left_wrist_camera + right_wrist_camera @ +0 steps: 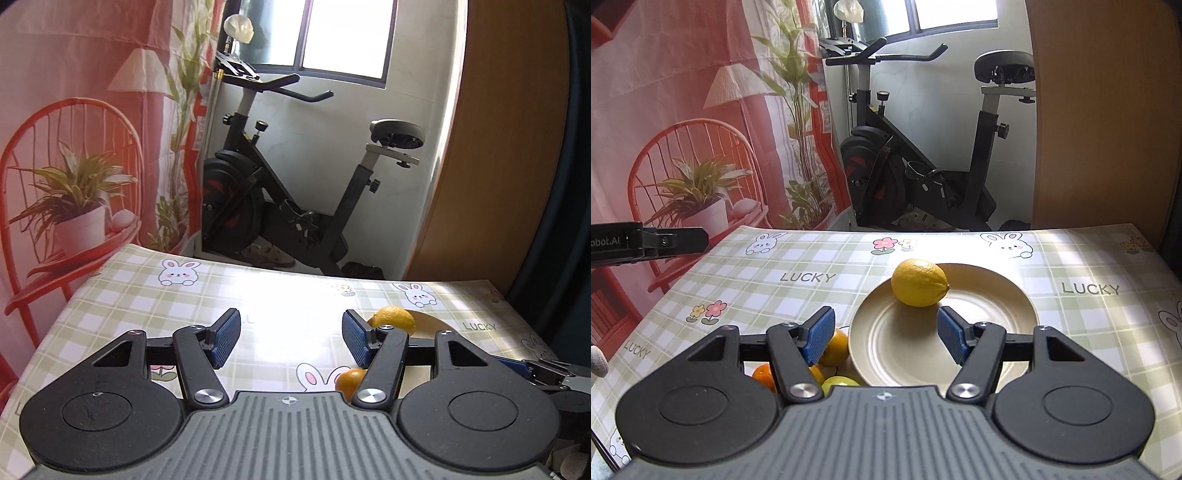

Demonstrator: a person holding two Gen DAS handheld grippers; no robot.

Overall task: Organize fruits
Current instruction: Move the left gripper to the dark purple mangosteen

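One lemon (919, 282) on plate (1015, 295), beyond spread right fingers (951, 336)

Daylight pours from the window (343, 35) ahead of each hand-held gripper, blowing out its panes and leaving white glare on the desk (291, 295) just beyond the fingertips. Focus is sharp; fisheye bending curves the edges, corners darkening.
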